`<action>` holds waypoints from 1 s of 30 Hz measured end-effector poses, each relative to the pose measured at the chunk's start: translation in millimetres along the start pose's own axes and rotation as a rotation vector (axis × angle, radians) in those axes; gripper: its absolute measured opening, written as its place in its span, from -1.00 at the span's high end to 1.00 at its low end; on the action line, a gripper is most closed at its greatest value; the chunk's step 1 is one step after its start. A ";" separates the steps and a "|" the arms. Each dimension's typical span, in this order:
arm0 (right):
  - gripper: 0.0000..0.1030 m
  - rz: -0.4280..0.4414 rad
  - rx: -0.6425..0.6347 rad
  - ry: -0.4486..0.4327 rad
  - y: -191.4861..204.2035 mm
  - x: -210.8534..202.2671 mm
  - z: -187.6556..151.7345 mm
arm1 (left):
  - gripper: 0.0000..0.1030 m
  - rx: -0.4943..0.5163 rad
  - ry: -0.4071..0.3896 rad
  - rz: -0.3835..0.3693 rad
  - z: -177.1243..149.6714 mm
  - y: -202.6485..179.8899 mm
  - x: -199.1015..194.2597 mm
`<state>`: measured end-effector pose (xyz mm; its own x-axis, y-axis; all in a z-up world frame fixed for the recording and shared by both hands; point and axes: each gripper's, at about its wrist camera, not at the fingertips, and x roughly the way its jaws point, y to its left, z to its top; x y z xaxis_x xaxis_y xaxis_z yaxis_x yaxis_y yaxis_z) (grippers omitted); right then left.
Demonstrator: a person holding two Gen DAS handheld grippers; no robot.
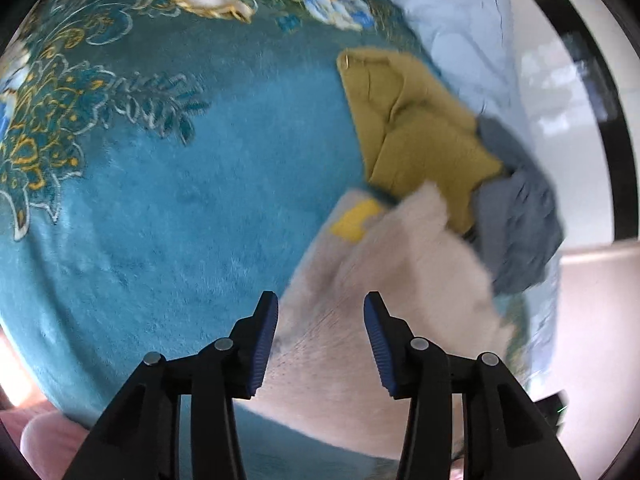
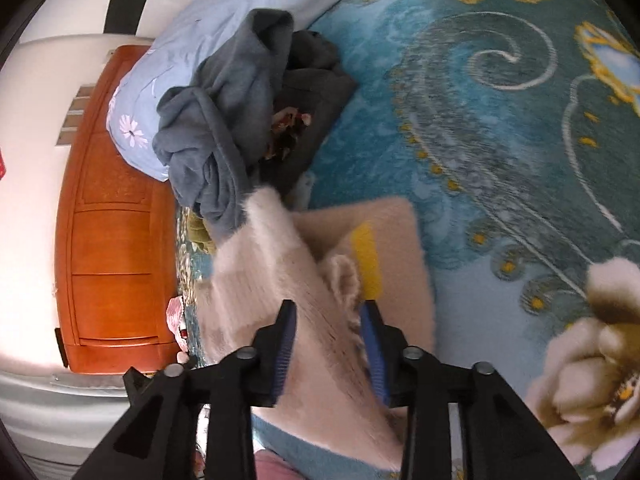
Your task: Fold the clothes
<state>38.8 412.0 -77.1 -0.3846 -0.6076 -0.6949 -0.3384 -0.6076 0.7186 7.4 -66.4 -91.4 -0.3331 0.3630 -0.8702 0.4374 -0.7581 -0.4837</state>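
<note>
Although the fluffy beige sweater (image 1: 392,280) already lay on the bed (image 1: 180,220) with part of it turned over itself, the folding was, in my judgement, only partly done. The bed, with its teal flowered blanket, filled most of both views. At its edge lay a pale blue pillow (image 2: 168,80), and beside the bed stood an orange wooden cabinet (image 2: 112,240).

The sweater was spread near the edge of the bed, under both tools, and a yellow patch (image 2: 368,260) showed on its lower layer. More clothes waited in a loose heap just behind it: a grey-blue garment (image 2: 224,120), a dark one (image 2: 316,92) and an olive one (image 1: 416,128). These seemed still unfolded, so most of the work remained.

The left tongs (image 1: 320,344) stood apart over the sweater, with cloth below them, and their pads did not press on it. The right tongs (image 2: 328,348) were also apart, with a fold of the sweater between the jaws but not clamped, as far as I could see. The heap touched the far side of the sweater and could hinder the next fold.
</note>
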 end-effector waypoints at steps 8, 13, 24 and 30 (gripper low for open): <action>0.70 -0.098 -0.177 -0.014 37.3 25.2 -7.1 | 0.11 0.043 0.023 0.032 -9.1 -2.5 17.5; 0.78 -0.072 -0.255 -0.090 50.8 -1.0 -16.8 | 0.11 0.063 0.020 0.027 -9.9 -2.5 14.1; 0.78 -0.145 -0.086 -0.021 -4.4 11.2 -20.6 | 0.03 0.047 0.041 0.006 -17.5 9.7 21.6; 0.60 -0.117 -0.088 -0.024 -1.2 -3.6 -17.4 | 0.02 0.050 0.021 -0.016 -12.9 16.2 13.7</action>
<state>55.6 405.9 -75.9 -0.3680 -0.5177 -0.7724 -0.3060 -0.7170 0.6263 20.7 -66.7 -112.4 -0.3217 0.3860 -0.8646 0.3898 -0.7782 -0.4924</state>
